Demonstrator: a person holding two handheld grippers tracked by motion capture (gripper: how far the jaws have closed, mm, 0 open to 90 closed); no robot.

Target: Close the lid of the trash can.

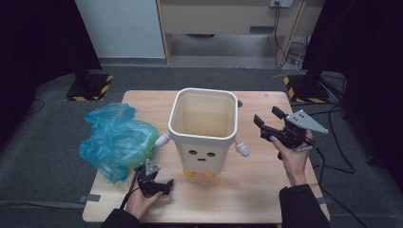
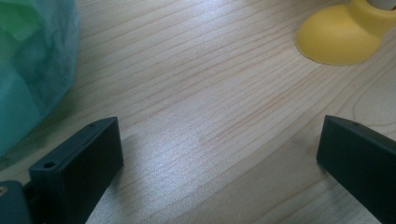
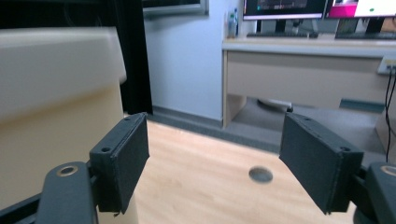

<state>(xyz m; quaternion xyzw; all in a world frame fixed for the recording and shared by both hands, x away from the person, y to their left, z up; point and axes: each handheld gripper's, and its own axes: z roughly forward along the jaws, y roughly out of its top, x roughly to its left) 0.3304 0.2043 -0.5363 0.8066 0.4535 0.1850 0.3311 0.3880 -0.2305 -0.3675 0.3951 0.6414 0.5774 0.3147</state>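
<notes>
Hands at the table's (image 1: 247,190) near edge each carry a gripper. Left gripper (image 1: 164,184) rests low near the front left, jaws spread, nothing between them. Just beyond it a crumpled blue bag (image 1: 116,137) lies at the left edge. Mid-table stands a white bin (image 1: 204,130) with a face and yellow feet. Right gripper (image 1: 268,122) hovers beside the bin's right rim, jaws wide apart, gripping nothing.

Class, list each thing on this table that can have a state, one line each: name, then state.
Cream plastic bin with a face: upright, open-topped, nothing seen inside.
Blue plastic bag: crumpled, lying beside the bin.
Left gripper: open, holding nothing.
Right gripper: open, holding nothing.
</notes>
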